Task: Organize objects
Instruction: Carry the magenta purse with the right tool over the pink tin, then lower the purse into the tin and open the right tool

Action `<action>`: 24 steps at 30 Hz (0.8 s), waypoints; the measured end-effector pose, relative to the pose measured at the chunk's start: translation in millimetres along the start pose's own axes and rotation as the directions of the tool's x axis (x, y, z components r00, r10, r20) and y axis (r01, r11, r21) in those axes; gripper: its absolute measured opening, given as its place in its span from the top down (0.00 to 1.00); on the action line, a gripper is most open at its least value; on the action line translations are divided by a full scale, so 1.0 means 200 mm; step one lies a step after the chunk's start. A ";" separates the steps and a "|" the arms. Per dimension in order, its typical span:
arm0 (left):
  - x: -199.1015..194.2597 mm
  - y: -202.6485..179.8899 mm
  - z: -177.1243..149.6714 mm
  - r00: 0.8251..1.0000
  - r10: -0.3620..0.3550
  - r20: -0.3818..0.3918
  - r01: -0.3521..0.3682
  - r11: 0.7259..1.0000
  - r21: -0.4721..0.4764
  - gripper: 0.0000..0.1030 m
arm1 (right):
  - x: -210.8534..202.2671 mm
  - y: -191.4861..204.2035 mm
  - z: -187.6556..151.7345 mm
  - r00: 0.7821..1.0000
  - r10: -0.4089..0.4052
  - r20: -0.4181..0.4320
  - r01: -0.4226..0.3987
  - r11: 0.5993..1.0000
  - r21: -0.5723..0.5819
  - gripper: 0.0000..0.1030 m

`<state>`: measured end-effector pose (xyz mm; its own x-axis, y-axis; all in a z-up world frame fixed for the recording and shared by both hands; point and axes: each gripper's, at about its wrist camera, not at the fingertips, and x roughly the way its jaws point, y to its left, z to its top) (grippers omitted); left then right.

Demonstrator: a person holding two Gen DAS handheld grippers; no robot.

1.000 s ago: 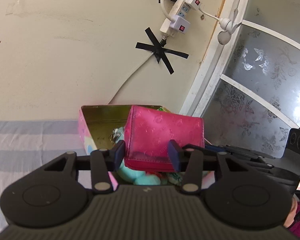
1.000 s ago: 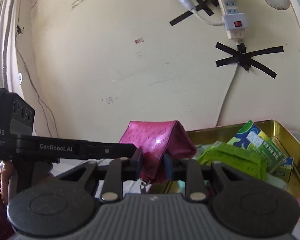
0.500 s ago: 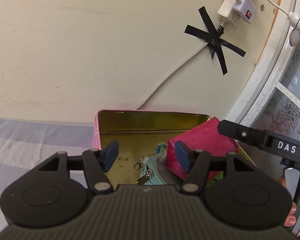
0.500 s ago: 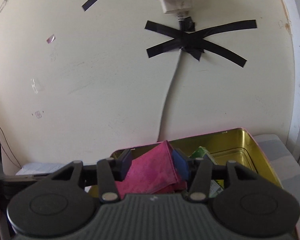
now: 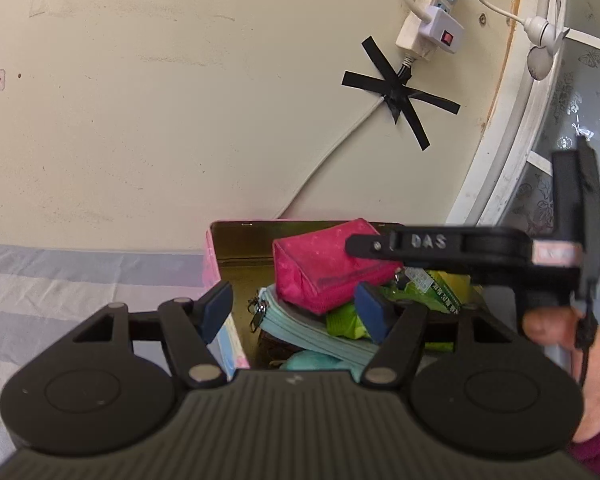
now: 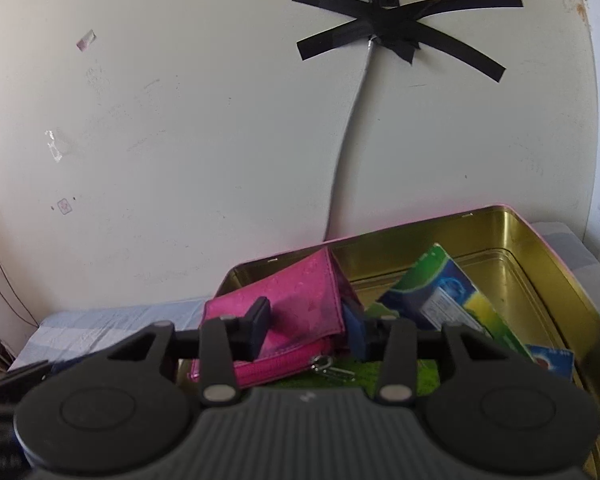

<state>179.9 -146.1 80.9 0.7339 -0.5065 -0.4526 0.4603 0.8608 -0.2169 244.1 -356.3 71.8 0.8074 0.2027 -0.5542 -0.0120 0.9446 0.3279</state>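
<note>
Left claw (image 5: 296,314) spread empty; right claw (image 6: 306,330) closing round glossy embossed pouch (image 6: 300,300).

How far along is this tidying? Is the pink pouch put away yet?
Nearly. Done: green packets and a pale blue zip pouch lie in the gold-lined metal tin. In hand: the shiny pink zip pouch sits on top of them, with the right gripper jaws just closing on it; the left gripper jaws have just opened, empty. Left: release the pouch and withdraw, probably.
</note>
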 end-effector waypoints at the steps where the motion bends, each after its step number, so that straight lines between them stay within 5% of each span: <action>1: -0.01 0.01 -0.01 1.000 0.006 -0.002 -0.006 1.000 0.006 0.32 | 0.04 0.01 0.04 1.000 -0.008 -0.016 0.008 1.000 0.004 0.56; 6: -0.07 0.06 -0.03 1.000 0.024 -0.002 -0.024 1.000 -0.001 0.32 | 0.19 0.06 0.18 0.997 -0.029 -0.069 0.031 0.999 0.017 0.51; 11: -0.10 0.09 -0.06 1.000 0.029 -0.003 -0.029 1.000 -0.001 0.31 | 0.08 0.04 0.23 0.992 -0.069 0.108 0.063 0.996 0.058 0.51; 14: -0.11 0.09 -0.07 1.000 0.019 -0.008 -0.019 1.000 -0.008 0.31 | 0.00 0.06 0.22 0.987 -0.075 0.142 0.073 0.997 0.021 0.49; 20: -0.13 0.08 -0.10 1.000 -0.008 -0.011 0.008 1.000 -0.017 0.31 | -0.14 0.20 0.10 0.996 0.079 0.038 -0.072 0.985 -0.160 0.50; 24: -0.13 0.08 -0.13 1.000 0.000 -0.026 0.000 1.000 -0.013 0.31 | -0.04 0.22 0.06 0.998 0.048 -0.052 -0.057 0.978 -0.200 0.50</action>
<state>155.8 -118.7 67.3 0.7205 -0.5049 -0.4754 0.4533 0.8616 -0.2282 243.5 -318.9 100.0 0.7740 0.2606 -0.5771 -0.1762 0.9640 0.1990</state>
